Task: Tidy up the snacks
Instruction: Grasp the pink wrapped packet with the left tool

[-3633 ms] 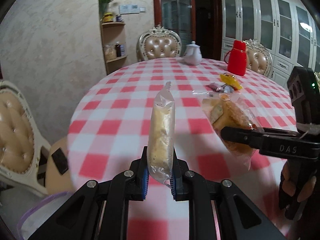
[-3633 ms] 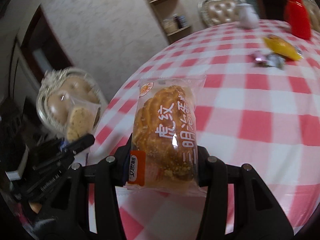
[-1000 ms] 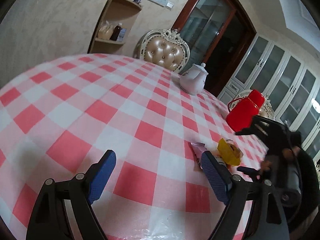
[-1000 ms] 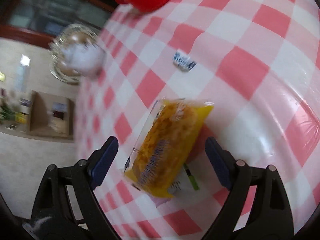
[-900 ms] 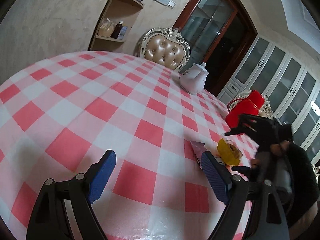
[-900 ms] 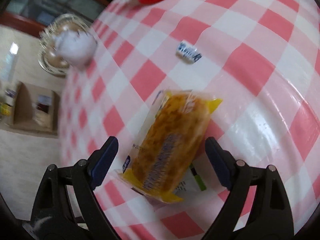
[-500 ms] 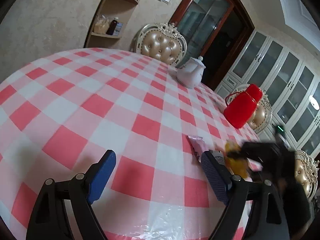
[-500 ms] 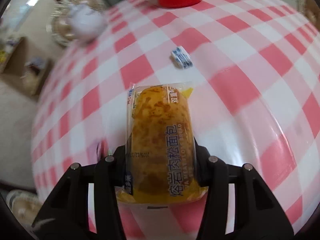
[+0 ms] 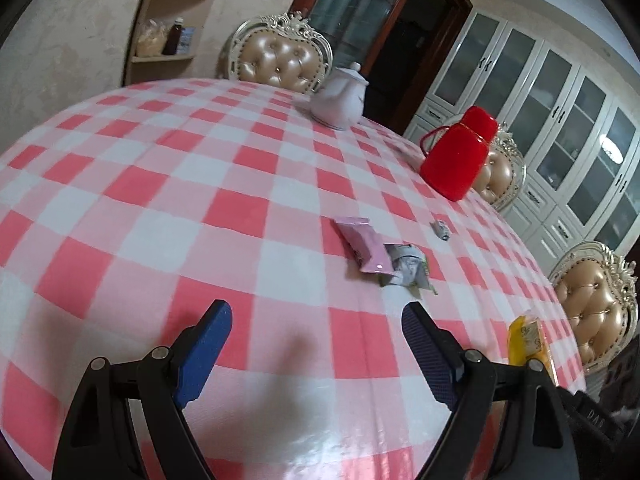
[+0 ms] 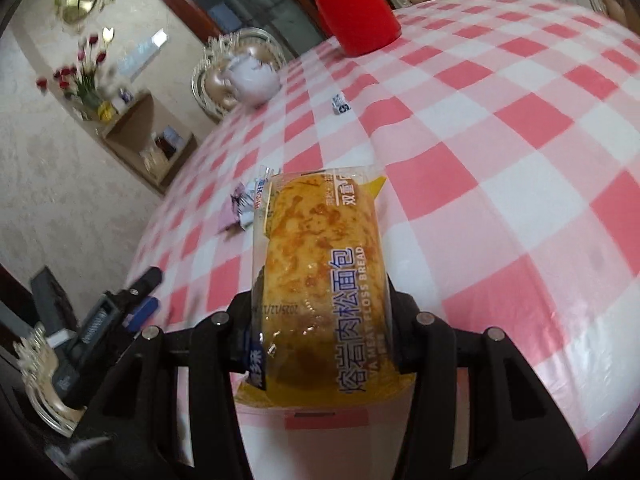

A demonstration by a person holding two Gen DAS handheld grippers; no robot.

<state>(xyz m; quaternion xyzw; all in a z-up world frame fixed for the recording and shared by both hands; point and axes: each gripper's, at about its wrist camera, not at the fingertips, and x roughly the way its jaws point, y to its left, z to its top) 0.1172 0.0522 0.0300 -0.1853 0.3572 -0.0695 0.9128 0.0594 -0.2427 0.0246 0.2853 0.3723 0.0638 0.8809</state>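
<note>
My right gripper (image 10: 320,332) is shut on a yellow meat floss bread packet (image 10: 320,276) and holds it above the red-and-white checked table (image 10: 500,184). The packet also shows at the right edge of the left wrist view (image 9: 528,340). My left gripper (image 9: 316,344) is open and empty over the table's near part. A pink snack packet (image 9: 362,246) and a crumpled silver-green wrapper (image 9: 408,270) lie together beyond it. A small blue-white candy (image 9: 442,230) lies further right; it also shows in the right wrist view (image 10: 341,105).
A red thermos jug (image 9: 460,160) and a white teapot (image 9: 340,102) stand at the table's far side. Padded chairs (image 9: 280,60) ring the table. A corner shelf (image 9: 168,28) and white cabinets (image 9: 560,112) stand behind.
My right gripper has closed on the yellow bread packet and lifted it off the table. My left gripper, earlier shut on a bread packet, is now open and empty.
</note>
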